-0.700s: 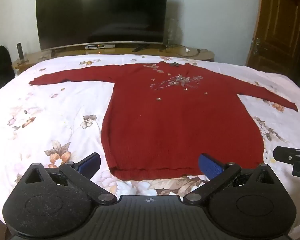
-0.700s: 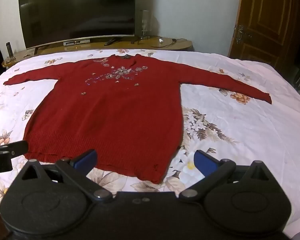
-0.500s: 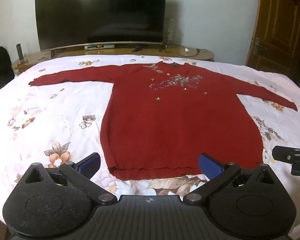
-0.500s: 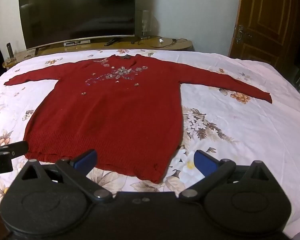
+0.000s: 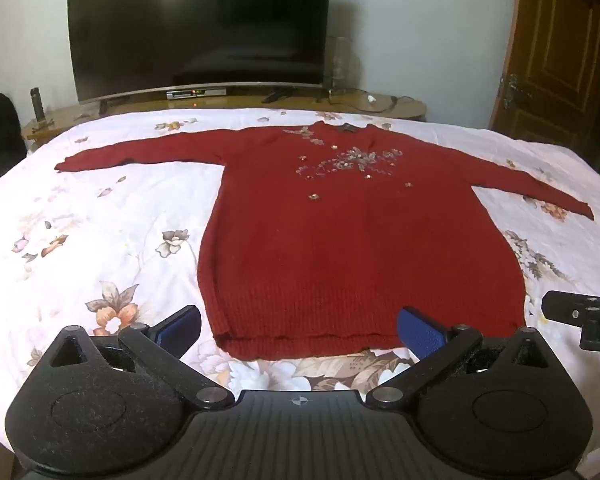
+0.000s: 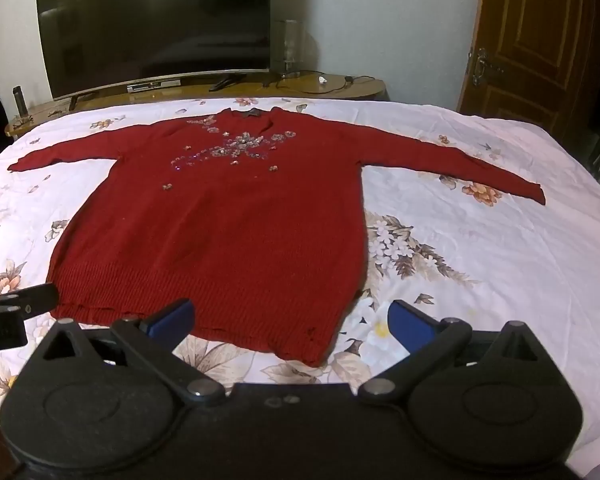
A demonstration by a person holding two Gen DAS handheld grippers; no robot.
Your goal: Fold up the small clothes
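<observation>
Red knitted sweater [image 5: 360,248] is laid flat, front up, sleeves spread, on the floral bedsheet [image 5: 100,220] for folding. Left gripper [image 5: 300,326] and right gripper [image 6: 288,318] are held released near the hem; nothing is grasped.

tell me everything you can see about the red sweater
The red sweater is a dark red knit with a ribbed hem, long sleeves and beaded flower trim across the chest. It lies flat, front up and unfolded on the floral bedsheet, both sleeves spread out sideways, collar toward the far side, hem nearest the cameras. Nothing grips it; both grippers are open, short of the hem.
</observation>
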